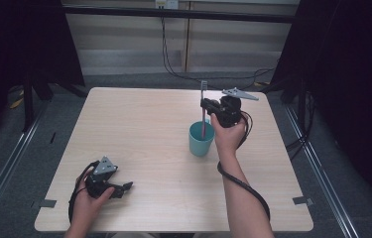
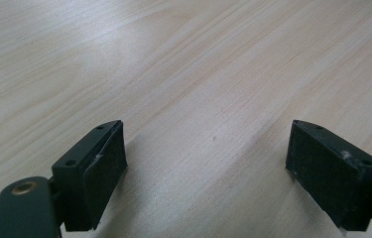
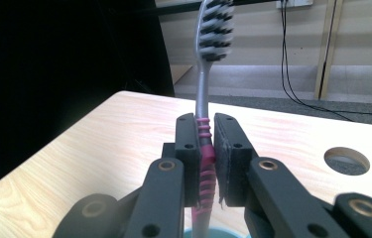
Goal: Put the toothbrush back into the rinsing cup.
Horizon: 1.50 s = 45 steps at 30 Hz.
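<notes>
The right tool (image 3: 204,163) pinches a toothbrush (image 3: 206,99) upright, its handle end just below in the cup (image 1: 201,140). A tilted lowering could tip the cup. The left tool (image 2: 208,168) rests spread.

A pale wooden table with rounded corners (image 1: 149,124) stands on grey carpet floor (image 1: 322,163). In the right gripper view a round hole (image 3: 347,159) is cut through its top. At 12 o'clock from the table, black cables (image 1: 165,49) hang down a beige panelled wall (image 1: 124,34) and trail across the floor. Black curtains (image 1: 362,74) hang at 3 and 9 o'clock. Small grey tape strips lie on the floor at 5 o'clock (image 1: 302,200) and 7 o'clock (image 1: 47,203).
</notes>
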Each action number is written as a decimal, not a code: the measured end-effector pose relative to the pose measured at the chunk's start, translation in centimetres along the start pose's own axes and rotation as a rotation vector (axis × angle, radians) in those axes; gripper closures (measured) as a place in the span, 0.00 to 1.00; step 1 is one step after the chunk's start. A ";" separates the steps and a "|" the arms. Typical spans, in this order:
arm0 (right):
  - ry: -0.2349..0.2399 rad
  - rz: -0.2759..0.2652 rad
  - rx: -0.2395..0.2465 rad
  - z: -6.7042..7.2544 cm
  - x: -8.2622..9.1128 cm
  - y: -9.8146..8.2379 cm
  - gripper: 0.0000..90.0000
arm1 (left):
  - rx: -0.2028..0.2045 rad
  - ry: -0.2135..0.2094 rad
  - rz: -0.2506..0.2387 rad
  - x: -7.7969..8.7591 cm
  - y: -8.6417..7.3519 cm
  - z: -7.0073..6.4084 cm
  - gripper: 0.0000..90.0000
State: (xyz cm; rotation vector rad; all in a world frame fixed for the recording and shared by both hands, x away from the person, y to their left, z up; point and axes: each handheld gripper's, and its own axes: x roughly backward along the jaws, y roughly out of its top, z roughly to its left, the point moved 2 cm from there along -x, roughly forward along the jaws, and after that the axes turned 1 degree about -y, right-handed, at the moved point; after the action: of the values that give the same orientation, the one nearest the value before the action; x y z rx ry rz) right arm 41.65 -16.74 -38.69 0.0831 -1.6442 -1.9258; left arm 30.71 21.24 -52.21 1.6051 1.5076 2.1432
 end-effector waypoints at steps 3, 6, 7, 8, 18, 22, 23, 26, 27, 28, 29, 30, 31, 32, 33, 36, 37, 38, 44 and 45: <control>-0.001 0.000 0.002 -0.1 0.0 -0.2 0.91 | 0.000 0.000 0.000 0.0 0.0 0.0 0.17; -0.003 -0.002 -0.001 -0.3 0.1 -0.5 0.90 | 0.000 0.000 0.000 0.0 0.0 0.0 0.17; 0.003 -0.007 -0.011 -0.4 0.1 -0.7 0.90 | 0.000 0.000 0.000 0.0 0.0 0.0 0.17; -0.002 -0.006 -0.006 -0.5 0.1 -0.7 0.90 | 0.000 0.000 0.000 0.0 0.0 0.0 0.17; 0.000 0.018 0.015 -0.6 -0.3 -2.1 0.90 | 0.000 0.000 0.000 0.0 0.0 0.0 0.17; 0.007 0.026 0.017 -0.6 -0.4 -2.5 0.90 | 0.000 -0.001 0.001 0.0 0.0 0.0 0.17; 0.002 0.030 0.020 -0.6 -0.4 -2.6 0.90 | 0.000 -0.001 0.001 0.0 0.0 0.0 0.17; -0.006 0.046 0.042 -0.6 -0.4 -2.8 0.90 | 0.000 -0.001 0.001 0.0 0.0 0.0 0.17; -0.008 0.049 0.047 -0.6 -0.4 -2.9 0.90 | -0.001 0.000 0.001 0.0 0.0 0.0 0.17; -0.004 0.053 0.046 -0.7 -0.4 -3.1 0.90 | 0.000 0.001 0.000 0.0 0.0 0.0 0.17; -0.008 0.058 0.045 -0.7 -0.4 -3.2 0.90 | 0.000 -0.001 0.001 0.0 0.0 0.0 0.17; -0.008 0.059 0.045 -0.8 -0.4 -3.2 0.90 | -0.001 -0.001 0.000 0.0 0.0 0.0 0.17; -0.008 0.058 0.036 -0.9 -0.4 -3.3 0.90 | -0.001 -0.001 0.000 0.0 0.0 0.0 0.17; -0.002 0.056 0.028 -1.0 -0.3 -3.4 0.90 | -0.001 0.001 -0.002 0.0 0.0 0.0 0.17; 0.000 0.057 0.028 -1.1 -0.3 -3.5 0.90 | -0.001 0.000 -0.001 0.0 0.0 0.0 0.17; 0.005 0.065 0.036 -1.0 -0.3 -3.7 0.90 | 0.006 0.001 -0.006 -0.1 0.1 0.0 0.17; 0.005 0.071 0.037 -1.0 -0.3 -3.8 0.90 | -0.001 0.003 -0.001 -0.1 0.1 0.0 0.17; 0.006 0.073 0.039 -1.0 -0.4 -3.9 0.90 | 0.006 0.001 -0.006 -0.1 0.1 0.0 0.17; 0.004 0.093 0.035 -1.0 -0.4 -4.8 0.90 | 0.007 0.001 -0.006 -0.1 0.1 0.0 0.17; 0.003 0.094 0.038 -1.1 -0.4 -4.9 0.90 | 0.007 0.001 -0.006 -0.1 0.1 0.0 0.17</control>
State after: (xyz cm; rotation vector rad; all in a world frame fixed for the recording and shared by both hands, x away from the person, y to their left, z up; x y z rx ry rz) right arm 40.45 -17.24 -43.53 0.0230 -1.6539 -1.8232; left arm 30.75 21.13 -52.24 1.5995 1.5197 2.1387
